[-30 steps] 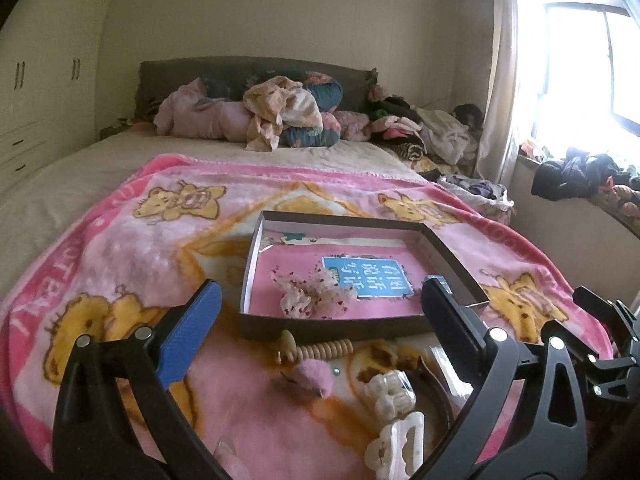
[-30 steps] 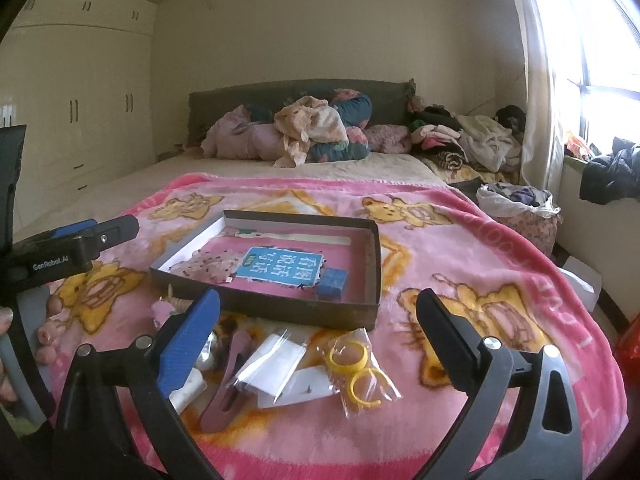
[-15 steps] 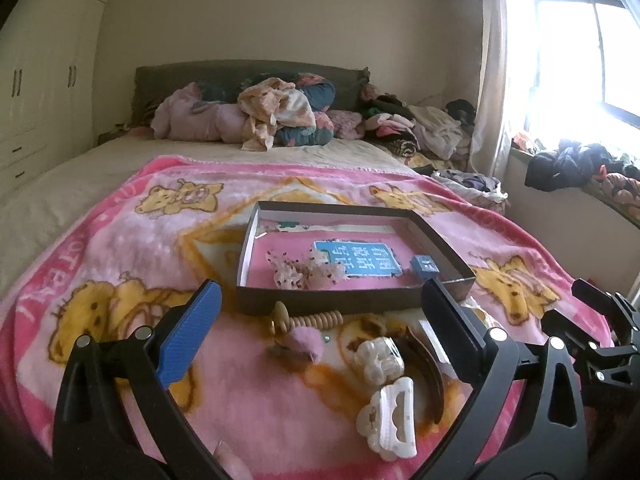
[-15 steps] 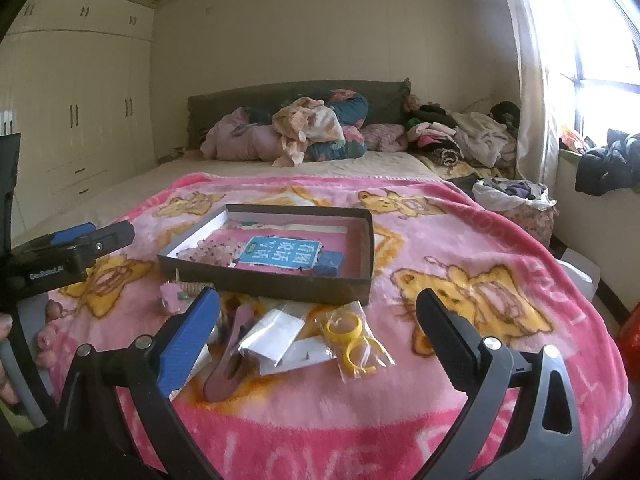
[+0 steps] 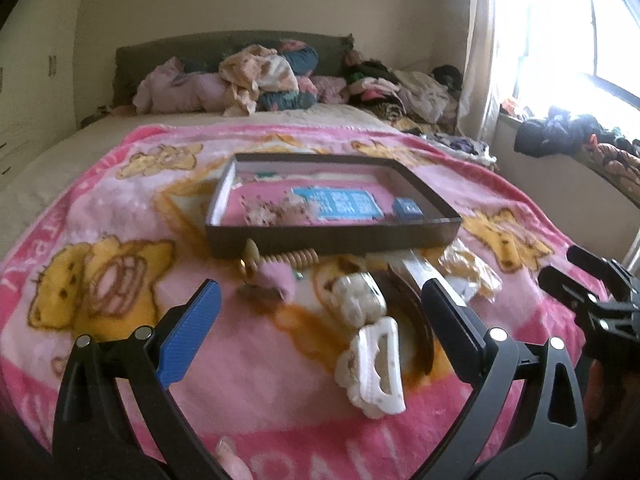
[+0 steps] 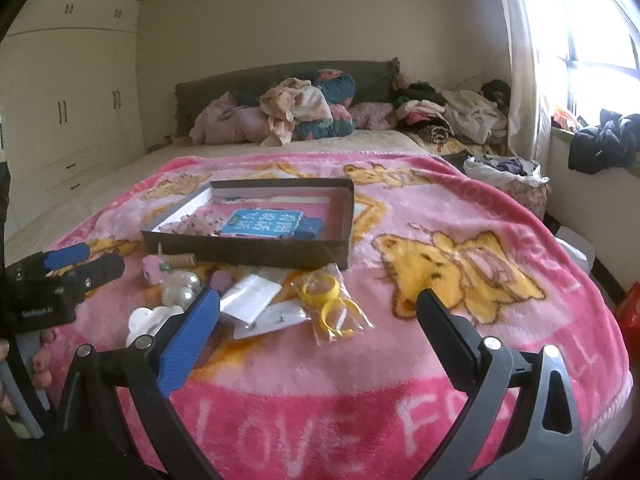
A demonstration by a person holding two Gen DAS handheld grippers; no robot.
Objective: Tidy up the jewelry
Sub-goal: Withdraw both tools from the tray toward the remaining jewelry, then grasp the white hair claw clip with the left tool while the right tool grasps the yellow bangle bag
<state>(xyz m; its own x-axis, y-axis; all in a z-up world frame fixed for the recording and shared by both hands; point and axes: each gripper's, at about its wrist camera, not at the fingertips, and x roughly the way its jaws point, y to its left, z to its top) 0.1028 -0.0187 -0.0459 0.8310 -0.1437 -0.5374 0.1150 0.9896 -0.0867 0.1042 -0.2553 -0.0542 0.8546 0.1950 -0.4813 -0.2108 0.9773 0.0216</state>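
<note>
**Grippers hovering over scattered hair clips and trinkets on a pink blanket**

Both hand-held grippers are hanging over a bed with their jaws spread wide and nothing between them. The left gripper (image 5: 320, 316) is pointing at a white claw clip (image 5: 374, 368) lying on the pink bear-print blanket (image 5: 100, 208), with a pearly clip (image 5: 356, 298) just beyond it and a dark curved clip (image 5: 412, 312) running along their right side. Farther off, a small pink piece (image 5: 274, 276) and a ribbed beige clip (image 5: 294, 258) are sitting just in front of the near wall of a shallow dark box (image 5: 332, 240). Inside the box, a blue card (image 5: 340, 202) and a small blue block (image 5: 406, 207) are lying on a pink lining. The right gripper (image 6: 318, 316) is hovering near a clear bag of yellow rings (image 6: 330, 300) and a clear flat packet (image 6: 250, 298), both on the blanket just in front of the box. Heaped clothes (image 6: 304, 108) are crowding the headboard at the far end.
</note>
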